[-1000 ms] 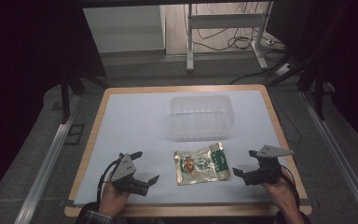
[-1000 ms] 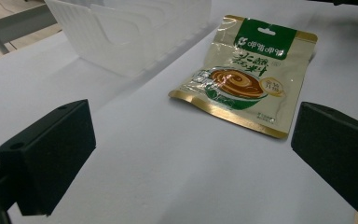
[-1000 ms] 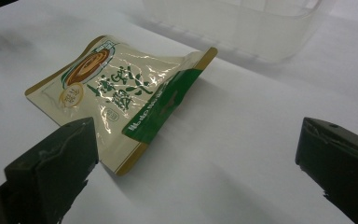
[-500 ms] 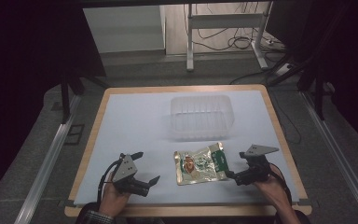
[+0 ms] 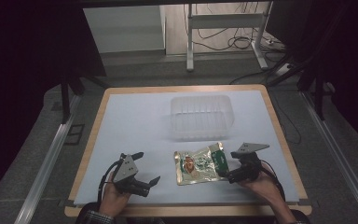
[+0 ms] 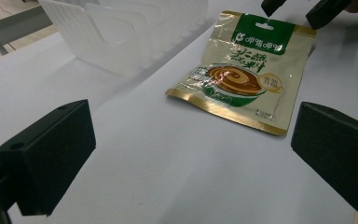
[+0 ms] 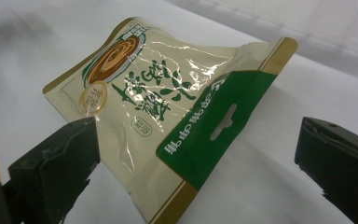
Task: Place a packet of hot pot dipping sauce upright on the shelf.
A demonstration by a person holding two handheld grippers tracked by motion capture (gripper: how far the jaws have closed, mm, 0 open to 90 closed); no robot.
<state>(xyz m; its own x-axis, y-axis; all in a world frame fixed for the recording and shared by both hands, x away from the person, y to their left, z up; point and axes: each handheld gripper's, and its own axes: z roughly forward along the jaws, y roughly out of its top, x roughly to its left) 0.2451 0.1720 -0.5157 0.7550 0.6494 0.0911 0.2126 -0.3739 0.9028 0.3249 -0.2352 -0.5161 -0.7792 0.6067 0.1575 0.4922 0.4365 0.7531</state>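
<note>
right claw [image 5: 224, 173] slides in from the worktop's right edge, jaws spread, now at the green top of the sachet [image 5: 199, 163] | sachet flat on the worktop [image 5: 135, 121], near the clear tray [image 5: 201, 116] | left claw [image 5: 147, 179] spread, idle | pickup looks imminent

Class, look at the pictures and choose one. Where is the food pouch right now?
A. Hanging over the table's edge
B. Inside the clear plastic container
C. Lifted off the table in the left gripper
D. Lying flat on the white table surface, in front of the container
D: the food pouch lies flat on the white table, on the person's side of the clear container, with the right gripper open at its green end.
</note>
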